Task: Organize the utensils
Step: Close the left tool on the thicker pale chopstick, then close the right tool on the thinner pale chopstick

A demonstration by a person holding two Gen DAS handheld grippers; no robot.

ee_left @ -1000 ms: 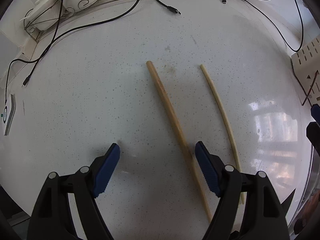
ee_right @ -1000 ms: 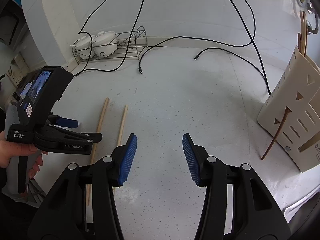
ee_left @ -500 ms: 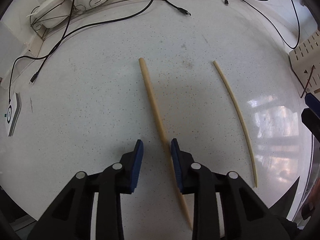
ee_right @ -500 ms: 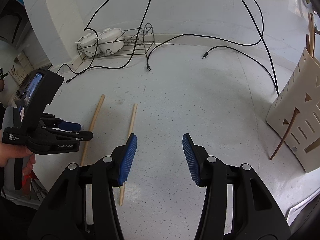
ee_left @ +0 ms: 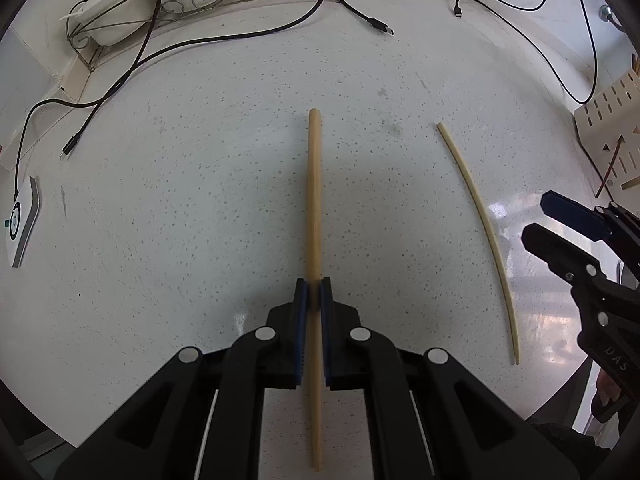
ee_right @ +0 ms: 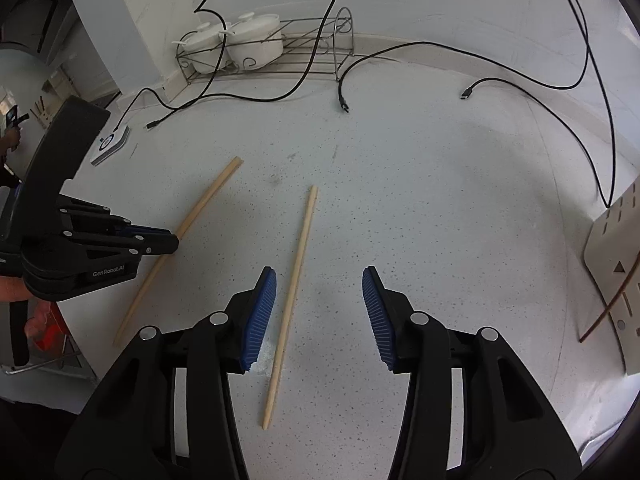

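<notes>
On the speckled white counter (ee_left: pixel 160 200), the thicker pale wooden chopstick (ee_left: pixel 315 200) is clamped by the left gripper (ee_left: pixel 314 300), whose jaws have just closed. The thinner pale wooden chopstick (ee_right: pixel 294 280) is straddled, untouched, by the right gripper (ee_right: pixel 318 316), whose half-open jaws have just been narrowing.

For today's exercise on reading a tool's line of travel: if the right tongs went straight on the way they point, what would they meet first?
Most likely the thin chopstick, lying just inside the left pad of the open right tongs; otherwise the bare countertop. Depth is unclear.
</notes>
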